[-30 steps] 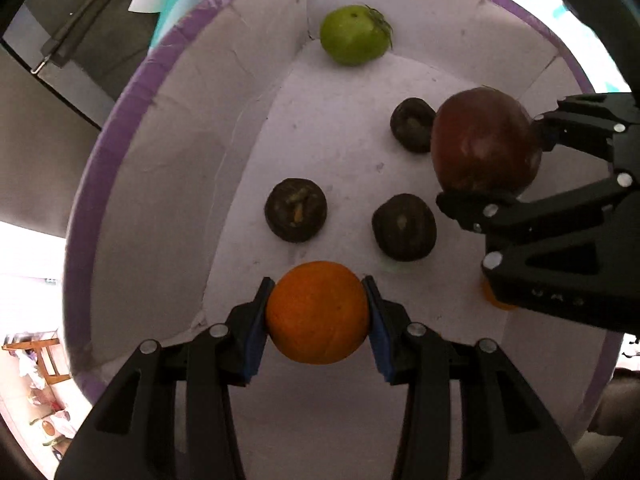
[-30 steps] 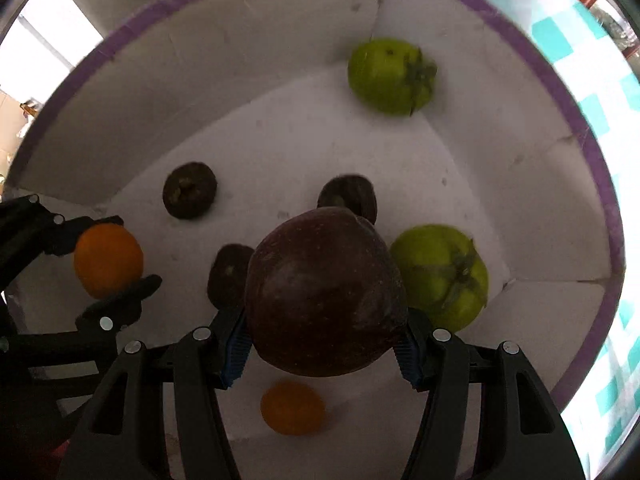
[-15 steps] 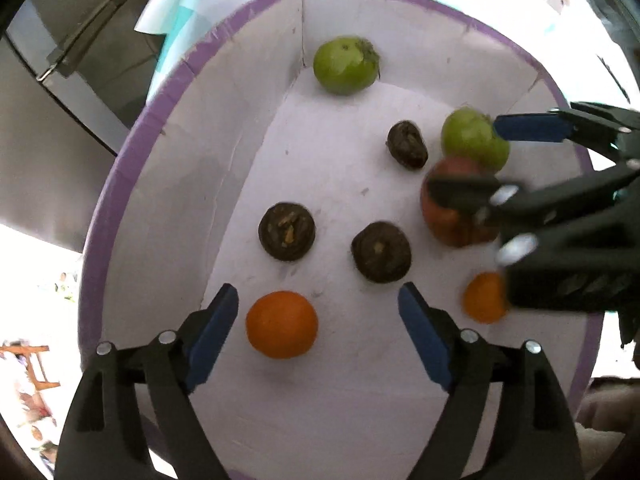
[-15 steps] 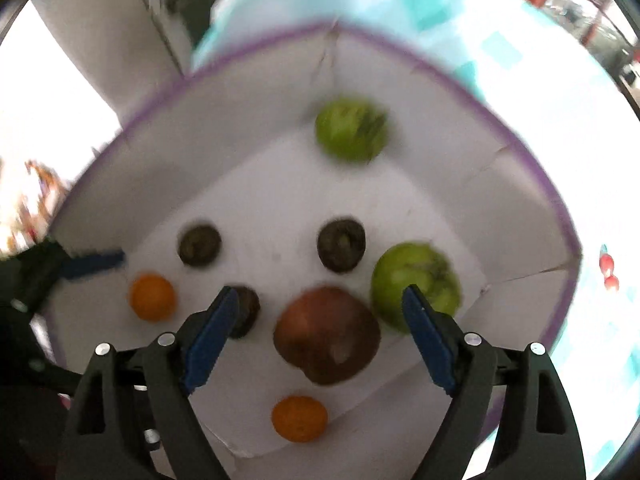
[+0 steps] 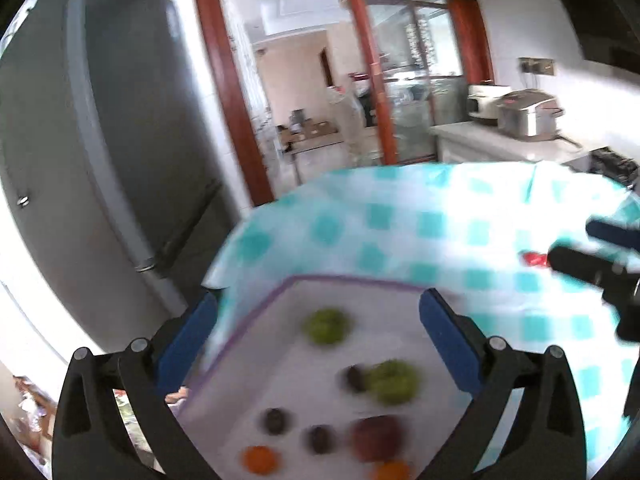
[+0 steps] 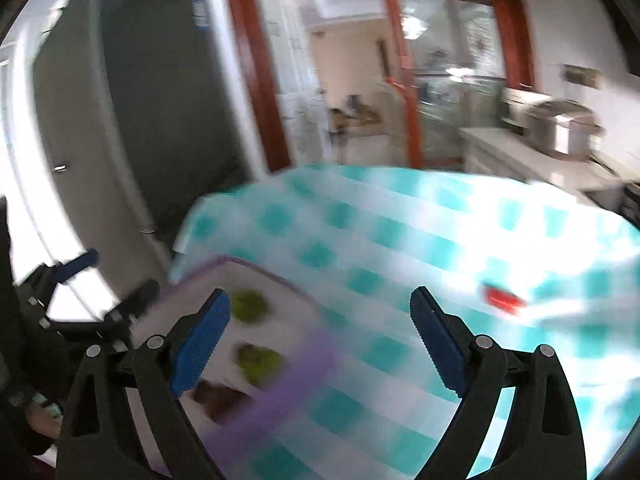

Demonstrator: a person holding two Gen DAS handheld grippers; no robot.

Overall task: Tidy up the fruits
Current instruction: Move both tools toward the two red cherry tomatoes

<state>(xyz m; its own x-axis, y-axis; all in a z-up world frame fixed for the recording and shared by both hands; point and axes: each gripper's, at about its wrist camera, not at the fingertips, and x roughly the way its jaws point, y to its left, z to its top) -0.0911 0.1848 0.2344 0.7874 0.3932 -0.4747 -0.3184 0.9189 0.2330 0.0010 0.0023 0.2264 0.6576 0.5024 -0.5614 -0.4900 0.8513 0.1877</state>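
Observation:
A white box with a purple rim point(image 5: 352, 280) sits on the checked tablecloth and holds the fruits: two green ones point(image 5: 326, 325), a dark red apple point(image 5: 376, 438), an orange point(image 5: 259, 460), a small orange one point(image 5: 390, 472) and dark brown ones point(image 5: 275, 420). My left gripper point(image 5: 316, 340) is open and empty, raised above the box. My right gripper point(image 6: 320, 340) is open and empty, above the box's right rim point(image 6: 280, 400); green fruits point(image 6: 250, 305) and the apple point(image 6: 220, 398) show there, blurred. The right gripper also shows at the right of the left wrist view point(image 5: 600, 264).
A teal and white checked tablecloth point(image 5: 440, 232) covers the table. A small red object point(image 6: 502, 300) lies on it to the right. A grey fridge point(image 5: 100, 140) stands to the left. A counter with appliances point(image 5: 524, 120) is at the back right.
Both grippers let go of their fruit, the orange and the apple, in the box. Both have since lifted up and tilted away, open; the view now takes in the room.

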